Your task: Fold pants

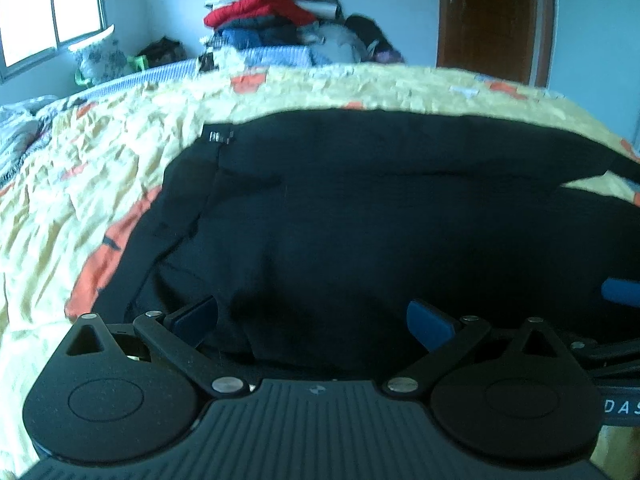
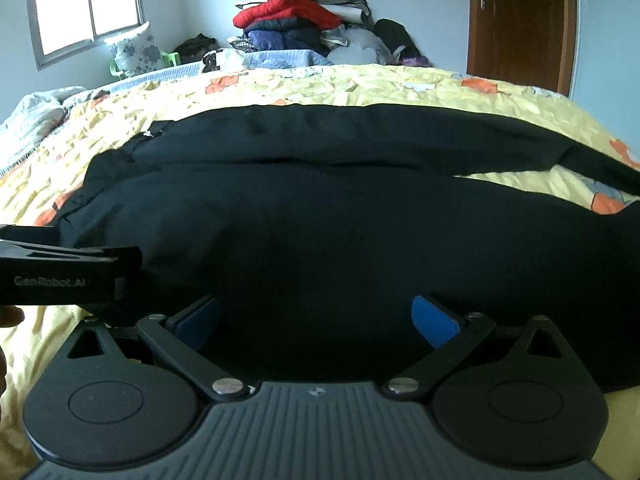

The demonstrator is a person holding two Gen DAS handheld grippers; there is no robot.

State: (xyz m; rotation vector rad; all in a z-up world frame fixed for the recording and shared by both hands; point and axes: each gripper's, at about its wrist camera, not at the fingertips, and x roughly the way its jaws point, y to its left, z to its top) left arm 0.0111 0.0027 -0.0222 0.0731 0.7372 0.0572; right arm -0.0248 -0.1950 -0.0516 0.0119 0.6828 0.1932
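Observation:
Black pants (image 1: 360, 208) lie spread on the yellow patterned bedspread (image 1: 100, 160), waist to the left, legs running right. They also show in the right wrist view (image 2: 340, 208). My left gripper (image 1: 314, 320) is open, its blue pads over the near edge of the pants. My right gripper (image 2: 316, 320) is open too, over the near leg. The left gripper's body (image 2: 60, 276) shows at the left of the right wrist view. A blue pad (image 1: 620, 292) of the right gripper shows at the right edge of the left wrist view.
A tall pile of clothes with a red jacket (image 2: 288, 10) stands beyond the far side of the bed. A window (image 2: 84, 4) is at the far left, a brown door (image 2: 520, 20) at the far right. A floral pillow (image 2: 134, 50) leans near the window.

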